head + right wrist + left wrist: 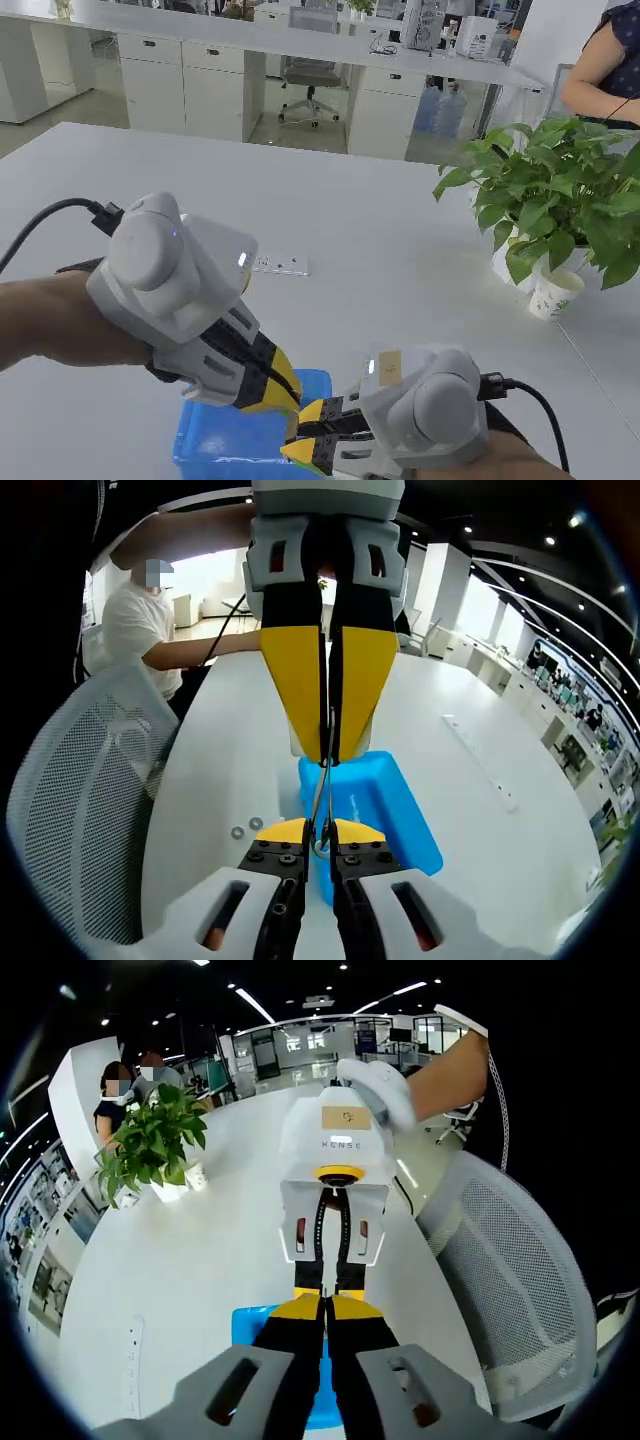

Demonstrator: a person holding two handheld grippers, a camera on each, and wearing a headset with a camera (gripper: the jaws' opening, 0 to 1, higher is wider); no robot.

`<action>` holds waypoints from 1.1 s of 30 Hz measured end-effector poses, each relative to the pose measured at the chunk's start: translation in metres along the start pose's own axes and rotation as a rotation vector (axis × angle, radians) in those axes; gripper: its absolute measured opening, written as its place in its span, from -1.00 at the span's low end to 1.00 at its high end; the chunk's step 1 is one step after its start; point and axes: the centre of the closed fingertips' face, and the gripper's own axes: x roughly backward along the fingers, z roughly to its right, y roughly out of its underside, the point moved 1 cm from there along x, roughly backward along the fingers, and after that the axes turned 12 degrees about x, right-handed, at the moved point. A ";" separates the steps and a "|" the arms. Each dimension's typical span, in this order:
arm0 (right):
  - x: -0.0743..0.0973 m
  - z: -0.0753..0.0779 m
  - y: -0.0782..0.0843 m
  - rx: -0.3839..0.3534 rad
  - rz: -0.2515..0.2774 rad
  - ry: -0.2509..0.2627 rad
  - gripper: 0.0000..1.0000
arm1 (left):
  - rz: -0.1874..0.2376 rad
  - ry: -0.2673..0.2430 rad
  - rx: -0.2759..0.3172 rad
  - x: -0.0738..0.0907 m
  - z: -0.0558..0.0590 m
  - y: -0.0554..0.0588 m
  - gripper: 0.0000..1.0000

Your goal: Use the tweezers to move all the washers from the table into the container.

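Note:
Thin metal tweezers (325, 780) run from the yellow jaws of my left gripper (328, 752) down into the yellow tips of my right gripper (320, 832). Both grippers are shut on them, tip to tip, above the blue container (390, 820). A small ring shows at the tweezers' lower end, too small to tell what it is. Two washers (246, 828) lie on the white table just left of the container. In the head view the left gripper (280, 386) and the right gripper (305, 432) meet over the blue container (215, 445). The left gripper (325, 1306) faces the right gripper (325, 1288).
A potted plant (560, 200) and a paper cup (553, 293) stand at the table's right side. A white power strip (280, 264) lies mid-table. A mesh chair (80, 780) stands at the table's edge, with a seated person (130, 620) beyond it.

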 end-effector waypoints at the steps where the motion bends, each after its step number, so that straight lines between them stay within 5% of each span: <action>1: -0.001 0.003 0.000 0.001 0.000 0.002 -0.84 | -0.001 -0.003 -0.001 0.000 -0.003 0.000 -0.94; 11: -0.013 0.018 0.009 -0.009 0.000 -0.006 -0.84 | -0.018 -0.012 0.004 -0.004 -0.022 0.008 -0.94; 33: -0.037 0.014 0.057 -0.068 -0.085 -0.083 -0.83 | -0.044 0.028 0.076 -0.047 -0.042 0.037 -0.94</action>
